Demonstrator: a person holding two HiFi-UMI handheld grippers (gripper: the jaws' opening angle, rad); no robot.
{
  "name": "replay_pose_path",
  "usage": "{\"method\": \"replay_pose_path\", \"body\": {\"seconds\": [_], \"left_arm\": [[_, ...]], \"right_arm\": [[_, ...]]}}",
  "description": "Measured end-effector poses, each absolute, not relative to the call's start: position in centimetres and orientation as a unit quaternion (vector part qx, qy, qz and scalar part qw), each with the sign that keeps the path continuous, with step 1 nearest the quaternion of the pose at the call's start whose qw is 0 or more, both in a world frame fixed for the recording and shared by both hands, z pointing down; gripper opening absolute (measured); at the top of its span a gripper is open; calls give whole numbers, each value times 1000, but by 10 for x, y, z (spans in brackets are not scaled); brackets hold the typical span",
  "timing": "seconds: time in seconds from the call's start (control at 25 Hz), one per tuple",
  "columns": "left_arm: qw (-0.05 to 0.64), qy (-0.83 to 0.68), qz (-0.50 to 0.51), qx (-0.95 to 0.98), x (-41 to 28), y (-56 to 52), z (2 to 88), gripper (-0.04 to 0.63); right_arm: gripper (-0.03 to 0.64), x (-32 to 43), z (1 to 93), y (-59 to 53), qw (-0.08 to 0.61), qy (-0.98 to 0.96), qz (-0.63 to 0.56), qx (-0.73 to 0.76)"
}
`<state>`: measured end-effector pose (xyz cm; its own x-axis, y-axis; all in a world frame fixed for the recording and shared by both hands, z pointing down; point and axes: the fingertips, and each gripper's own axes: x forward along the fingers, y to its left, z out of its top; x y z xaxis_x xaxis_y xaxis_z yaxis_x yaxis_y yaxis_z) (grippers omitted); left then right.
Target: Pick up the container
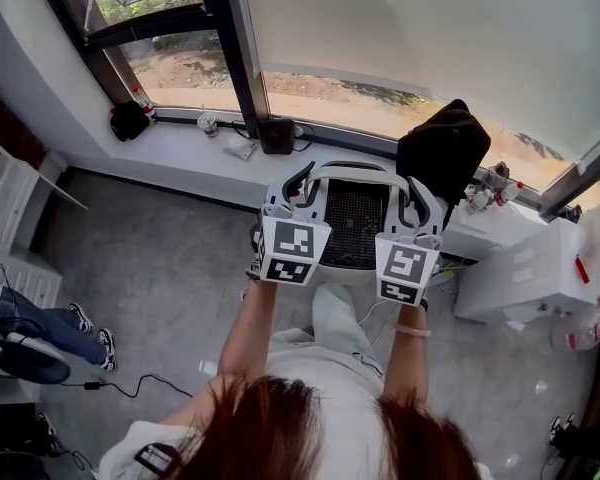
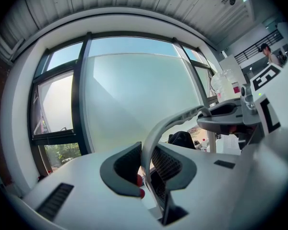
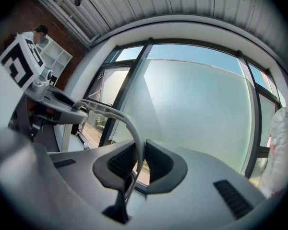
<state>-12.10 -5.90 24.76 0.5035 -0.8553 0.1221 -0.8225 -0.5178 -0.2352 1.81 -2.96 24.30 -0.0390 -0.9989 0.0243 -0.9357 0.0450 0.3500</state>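
One container (image 1: 355, 223), dark mesh inside, hangs mid-frame above the floor (image 1: 170, 278). Two grippers are on it: the left gripper (image 1: 298, 186) and right gripper (image 1: 418, 196) each clench one end of its single white handle (image 1: 355, 171). One black bag (image 1: 445, 148) sits at upper right.
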Motion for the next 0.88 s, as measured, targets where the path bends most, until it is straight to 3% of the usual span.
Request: {"method": "replay_pose_path", "body": {"seconds": [0.88], "left_arm": [[142,465,-88,-870,-143,4,183,64]], "right_arm": [[61,-8,193,27,96,-731,-132,662]]}}
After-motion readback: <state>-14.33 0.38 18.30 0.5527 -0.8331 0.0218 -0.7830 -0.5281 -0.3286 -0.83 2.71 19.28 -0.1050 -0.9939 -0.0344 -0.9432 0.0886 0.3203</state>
